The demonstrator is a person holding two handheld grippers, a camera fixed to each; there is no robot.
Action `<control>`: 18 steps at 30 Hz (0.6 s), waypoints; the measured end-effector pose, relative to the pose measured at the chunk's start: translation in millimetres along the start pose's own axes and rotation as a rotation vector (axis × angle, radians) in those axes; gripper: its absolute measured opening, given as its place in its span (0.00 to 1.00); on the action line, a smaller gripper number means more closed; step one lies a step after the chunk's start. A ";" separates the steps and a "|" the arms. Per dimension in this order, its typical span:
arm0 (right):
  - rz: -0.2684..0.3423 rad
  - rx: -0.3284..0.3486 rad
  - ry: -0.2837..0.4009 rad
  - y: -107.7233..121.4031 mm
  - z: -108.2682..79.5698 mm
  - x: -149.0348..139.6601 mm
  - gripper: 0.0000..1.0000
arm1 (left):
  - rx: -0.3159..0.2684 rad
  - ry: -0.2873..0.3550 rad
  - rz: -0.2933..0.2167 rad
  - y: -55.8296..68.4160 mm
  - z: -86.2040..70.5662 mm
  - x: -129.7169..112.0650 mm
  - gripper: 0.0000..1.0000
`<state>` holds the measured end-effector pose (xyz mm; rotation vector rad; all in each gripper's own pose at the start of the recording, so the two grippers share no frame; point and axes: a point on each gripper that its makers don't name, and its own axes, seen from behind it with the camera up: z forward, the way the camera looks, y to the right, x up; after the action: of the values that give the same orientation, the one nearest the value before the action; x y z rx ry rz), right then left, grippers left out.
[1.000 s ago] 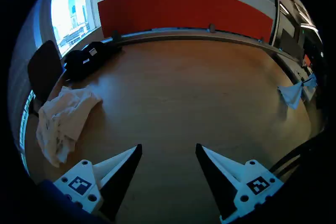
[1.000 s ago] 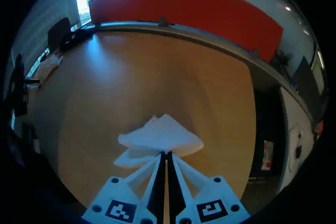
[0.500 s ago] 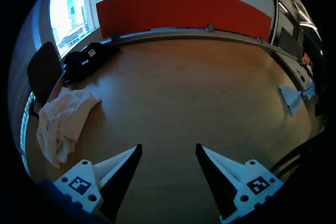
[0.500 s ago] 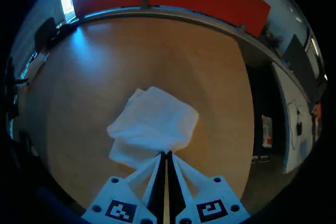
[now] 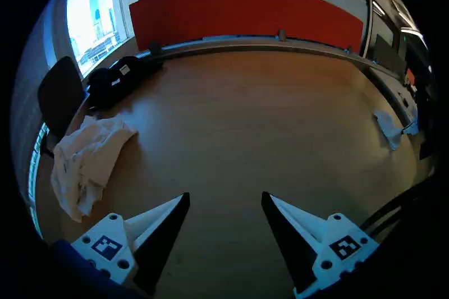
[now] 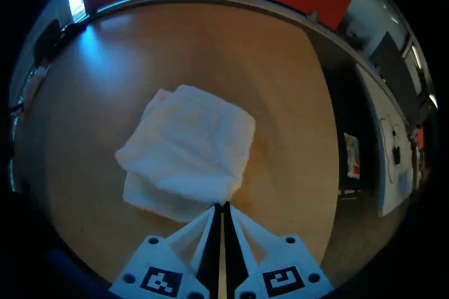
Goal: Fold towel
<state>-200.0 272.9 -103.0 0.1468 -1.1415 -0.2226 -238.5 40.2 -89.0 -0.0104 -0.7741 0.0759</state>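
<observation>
Towel (image 6: 188, 147) — corner between right gripper (image 6: 223, 205) jaws

A wide wooden bench (image 5: 236, 114) is stretching away ahead of the jaws. A red partition panel (image 5: 247, 15) is standing along its far edge, straight ahead. Daylight is pouring through a window (image 5: 92, 18) far ahead and left of the jaws, where a dark chair (image 5: 56, 97) is sitting at the bench's edge. A ceiling light (image 5: 412, 34) is glowing far right.
</observation>
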 end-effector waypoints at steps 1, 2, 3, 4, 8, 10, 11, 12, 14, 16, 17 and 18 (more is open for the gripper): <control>-0.002 -0.006 -0.005 1.0 1.4 -1.2 0.05 | 0.000 0.000 0.001 0.1 0.2 -0.2 0.94; -0.003 -0.012 -0.010 2.1 2.7 -2.4 0.04 | 0.001 0.000 0.001 0.2 0.4 -0.4 0.94; -0.005 -0.019 -0.015 3.2 4.2 -3.7 0.04 | 0.002 -0.001 0.002 0.2 0.6 -0.6 0.94; -0.006 -0.024 -0.019 4.0 5.4 -4.6 0.04 | 0.002 -0.001 0.002 0.3 0.7 -0.6 0.94; -0.005 -0.037 -0.034 5.9 10.0 -7.6 0.04 | 0.004 -0.003 0.003 0.1 1.4 -0.9 0.94; -0.004 -0.039 -0.040 5.9 11.7 -9.0 0.04 | 0.005 -0.003 0.003 -0.1 1.8 -0.8 0.94; -0.003 -0.040 -0.043 5.7 12.4 -9.7 0.04 | 0.005 -0.004 0.002 -0.1 2.1 -0.7 0.94; -0.003 -0.040 -0.046 5.5 13.2 -10.5 0.04 | 0.005 -0.004 0.002 -0.2 2.4 -0.6 0.94; -0.002 -0.040 -0.050 5.0 14.2 -11.5 0.04 | 0.006 -0.004 0.002 -0.2 2.7 -0.3 0.94; 0.001 -0.041 -0.052 5.1 15.1 -12.0 0.04 | 0.006 -0.005 0.002 -0.3 2.8 -0.2 0.94; 0.003 -0.041 -0.052 5.3 15.5 -12.0 0.04 | 0.006 -0.005 0.002 -0.3 2.8 -0.1 0.94; 0.006 -0.042 -0.052 5.6 16.0 -11.9 0.04 | 0.006 -0.006 0.003 -0.3 2.8 -0.1 0.94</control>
<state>-218.7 281.2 -105.7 0.1009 -1.1875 -0.2466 -240.4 39.8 -87.0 -0.0054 -0.7798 0.0809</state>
